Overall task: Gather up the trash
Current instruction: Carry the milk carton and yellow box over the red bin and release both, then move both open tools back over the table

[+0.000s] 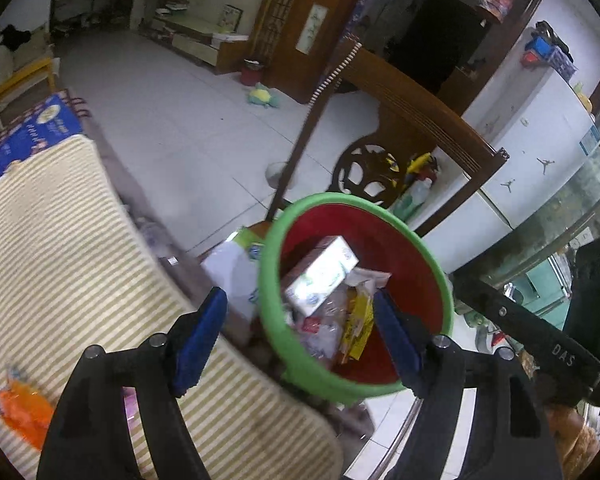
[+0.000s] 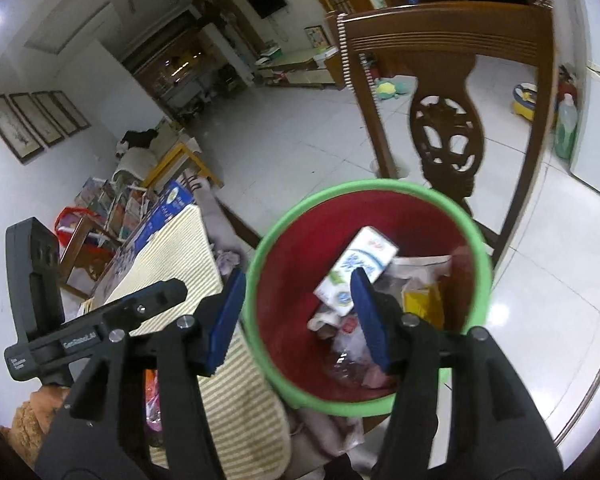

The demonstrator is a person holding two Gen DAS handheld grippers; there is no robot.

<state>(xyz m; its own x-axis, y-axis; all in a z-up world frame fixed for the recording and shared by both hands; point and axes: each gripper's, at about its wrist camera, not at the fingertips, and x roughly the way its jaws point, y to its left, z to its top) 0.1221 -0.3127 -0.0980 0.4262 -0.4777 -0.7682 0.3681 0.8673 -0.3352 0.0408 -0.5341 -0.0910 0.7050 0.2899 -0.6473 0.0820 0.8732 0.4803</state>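
One red bin with a green rim (image 1: pixel 272 280) stands at the edge of the tabletop (image 2: pixel 580 384), and both claws hang over it. The left claw (image 1: pixel 296 332) is spread with nothing between its blue pads; the right claw (image 2: pixel 296 320) is likewise spread and empty. Inside the bin lie one white carton (image 1: pixel 320 276), one yellow wrapper (image 1: pixel 356 320) and some crumpled clear plastic too jumbled to count. On the striped cloth (image 1: pixel 80 240) beside the bin one orange wrapper (image 1: pixel 20 412) lies, with a pink packet (image 2: pixel 154 412) half hidden behind a claw arm. One carved wooden chair (image 2: pixel 448 136) stands just behind the bin, on the tiled floor
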